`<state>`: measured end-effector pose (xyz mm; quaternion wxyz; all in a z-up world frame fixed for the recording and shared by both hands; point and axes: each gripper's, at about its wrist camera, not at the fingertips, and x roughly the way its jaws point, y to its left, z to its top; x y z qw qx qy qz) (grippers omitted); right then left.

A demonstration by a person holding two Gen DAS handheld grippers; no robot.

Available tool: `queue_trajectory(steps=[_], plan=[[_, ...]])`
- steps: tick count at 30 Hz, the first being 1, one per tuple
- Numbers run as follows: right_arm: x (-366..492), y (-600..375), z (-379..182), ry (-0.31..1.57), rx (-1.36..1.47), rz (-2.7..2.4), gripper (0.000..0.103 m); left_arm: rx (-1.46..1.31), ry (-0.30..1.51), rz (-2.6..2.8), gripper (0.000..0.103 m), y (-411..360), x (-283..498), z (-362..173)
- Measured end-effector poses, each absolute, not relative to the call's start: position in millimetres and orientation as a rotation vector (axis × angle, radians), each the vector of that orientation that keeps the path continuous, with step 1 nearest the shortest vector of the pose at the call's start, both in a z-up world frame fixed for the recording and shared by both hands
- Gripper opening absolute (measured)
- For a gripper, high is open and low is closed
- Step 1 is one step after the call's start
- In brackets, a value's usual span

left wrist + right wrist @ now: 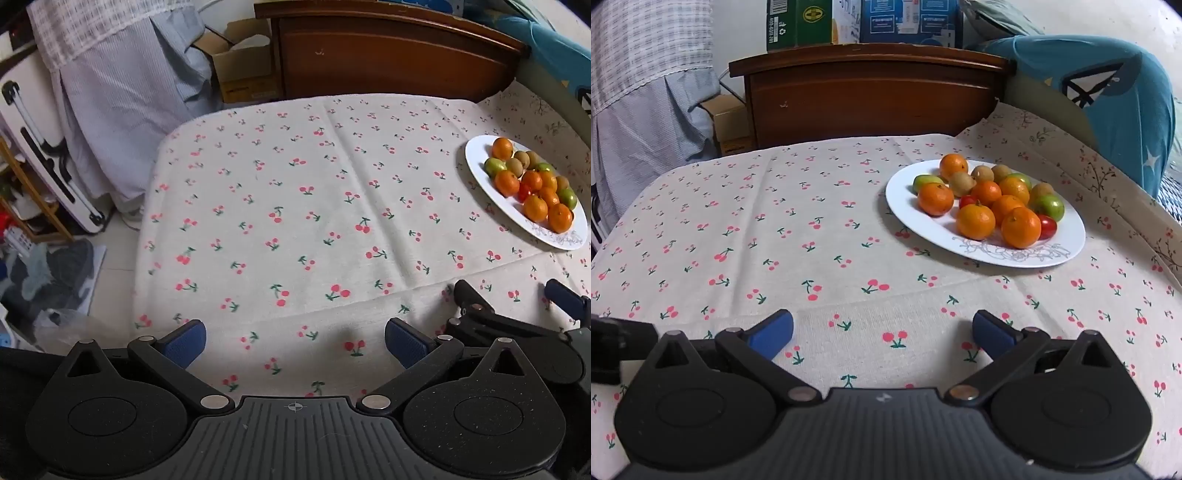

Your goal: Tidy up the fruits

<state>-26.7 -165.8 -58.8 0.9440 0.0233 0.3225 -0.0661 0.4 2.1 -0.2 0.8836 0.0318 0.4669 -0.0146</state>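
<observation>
Right now both my grippers, left and right, hang spread wide and empty, short of the plate. All the fruit sits heaped on it. I'd start with the near orange, approaching low so neighbours don't roll off.

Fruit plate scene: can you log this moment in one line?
left gripper: open, empty | right gripper: open, empty | fruits: piled on plate
</observation>
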Motion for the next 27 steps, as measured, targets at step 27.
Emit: queue_trajectory(steps=[27], plan=[[-27, -166, -59, 0.653, 0.058, -0.141, 0.102, 0.118, 0.994, -0.028, 0.103, 13, 10, 4]])
